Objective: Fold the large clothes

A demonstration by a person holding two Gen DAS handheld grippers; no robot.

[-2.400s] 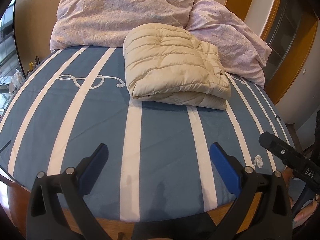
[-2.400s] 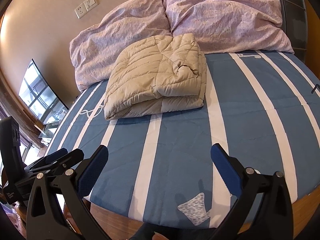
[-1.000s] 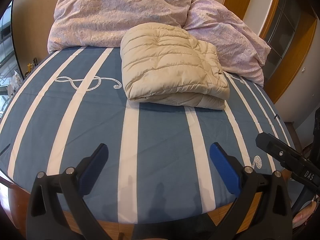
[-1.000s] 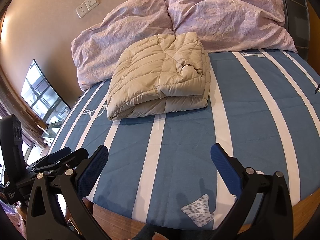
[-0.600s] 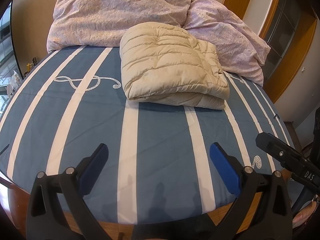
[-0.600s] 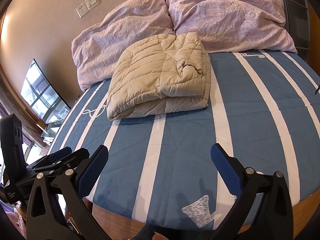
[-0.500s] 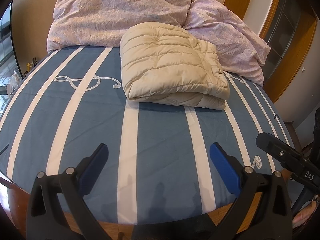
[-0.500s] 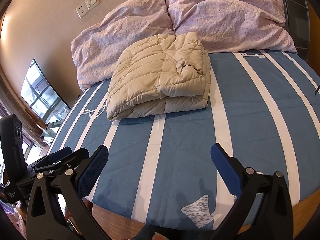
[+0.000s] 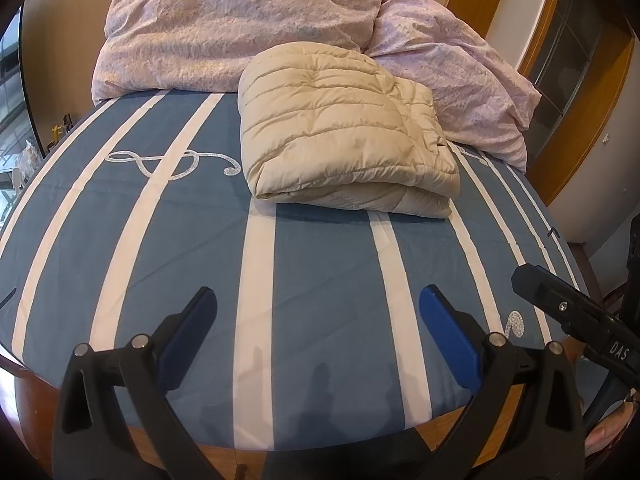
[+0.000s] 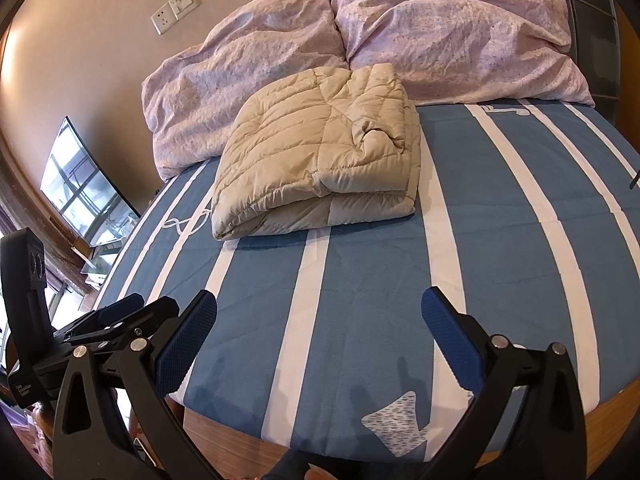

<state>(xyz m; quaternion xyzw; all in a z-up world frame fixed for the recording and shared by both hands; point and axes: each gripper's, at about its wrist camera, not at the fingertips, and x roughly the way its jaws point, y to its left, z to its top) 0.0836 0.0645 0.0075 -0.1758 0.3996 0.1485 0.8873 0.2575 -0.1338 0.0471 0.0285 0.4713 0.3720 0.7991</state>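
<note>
A: What's the layout, biggest first?

B: A bed [image 9: 312, 264] with a blue, white-striped sheet, two lilac pillows [image 10: 360, 48] at its head, and the jacket [image 9: 340, 136], a beige quilted one, already folded into a thick block. It lies on the sheet at the far end, its back edge touching the pillows.

A: And the grippers?

B: Both hang over the near edge of the bed, well apart from the jacket. The left gripper [image 9: 318, 320] has its jaws spread wide with nothing between them; so does the right gripper [image 10: 320, 320].

A: How would that jacket handle?

B: I'd judge it light, soft and puffy, with a smooth shell that could slip. It looks springy, so the layers may want to open again.

A: Where to take hold?

B: Probably at the rolled front edge, one gripper near each corner, pinching through all the layers rather than just the top one.
</note>
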